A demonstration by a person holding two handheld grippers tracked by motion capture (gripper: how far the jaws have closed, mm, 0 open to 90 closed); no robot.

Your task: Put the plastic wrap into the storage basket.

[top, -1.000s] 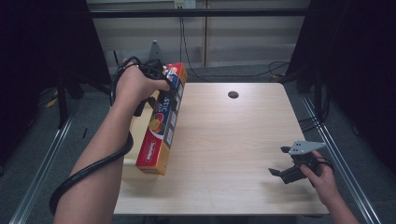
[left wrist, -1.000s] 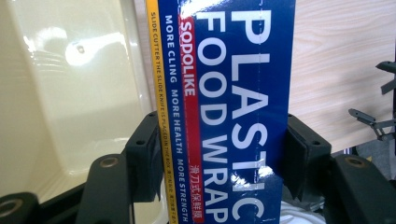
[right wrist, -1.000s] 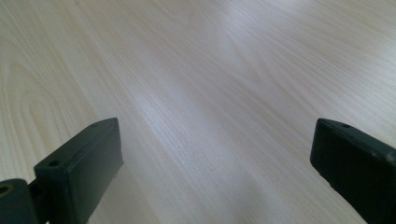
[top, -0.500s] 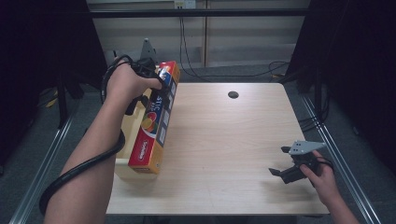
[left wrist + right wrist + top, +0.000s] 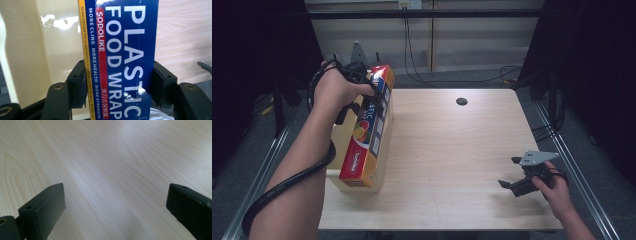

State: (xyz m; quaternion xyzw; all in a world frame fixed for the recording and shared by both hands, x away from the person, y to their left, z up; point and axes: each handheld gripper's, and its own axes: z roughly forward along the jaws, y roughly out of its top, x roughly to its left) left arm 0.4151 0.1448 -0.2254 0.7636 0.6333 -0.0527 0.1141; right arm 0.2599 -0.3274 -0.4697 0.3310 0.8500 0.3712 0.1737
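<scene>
The wooden table (image 5: 447, 165) carries a long plastic wrap box (image 5: 366, 135) along its left edge, far end raised, near end seemingly resting at the table's near-left corner. The left gripper (image 5: 117, 85) clamps the box's far end between its jaws, so a carry or repositioning seems in hand; next it needs a clear landing spot. The right gripper (image 5: 517, 175) rests low at the table's right, jaws spread wide, holding nothing.

On the long blue cardboard box (image 5: 120, 60) in my left gripper's view I read "PLASTIC FOOD WRAP" in big white letters, "SODOLIKE" on a red strip, "MORE CLING MORE HEALTH MORE STRENGTH" beside it, and small slide-cutter wording along the yellow edge.
</scene>
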